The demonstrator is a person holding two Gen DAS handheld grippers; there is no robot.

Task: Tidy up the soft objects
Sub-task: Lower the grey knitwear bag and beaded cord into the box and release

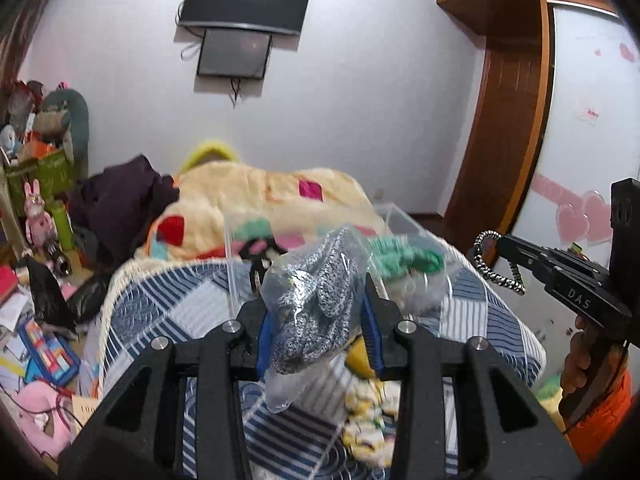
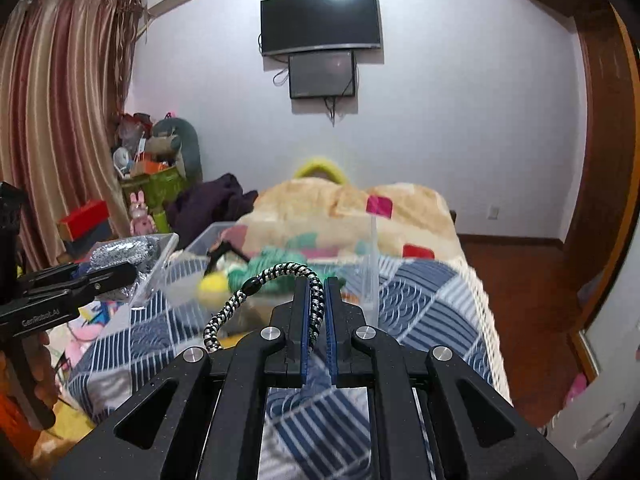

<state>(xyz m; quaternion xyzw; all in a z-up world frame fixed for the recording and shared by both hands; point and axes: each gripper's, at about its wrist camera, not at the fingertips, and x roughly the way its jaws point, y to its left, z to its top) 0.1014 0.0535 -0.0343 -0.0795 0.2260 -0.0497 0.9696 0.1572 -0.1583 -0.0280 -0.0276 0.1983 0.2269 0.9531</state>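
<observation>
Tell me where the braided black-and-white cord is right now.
The cord is pinched in the right gripper, held above the bed's striped quilt, just short of the clear plastic box.

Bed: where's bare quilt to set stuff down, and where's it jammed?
Free: the striped quilt right of the clear bin, out to the fringed edge, and the strip in front of the right claw. Crowded: the bin with green knit, the blanket behind it, and the small clothes under the left claw and its bagged knit.
</observation>
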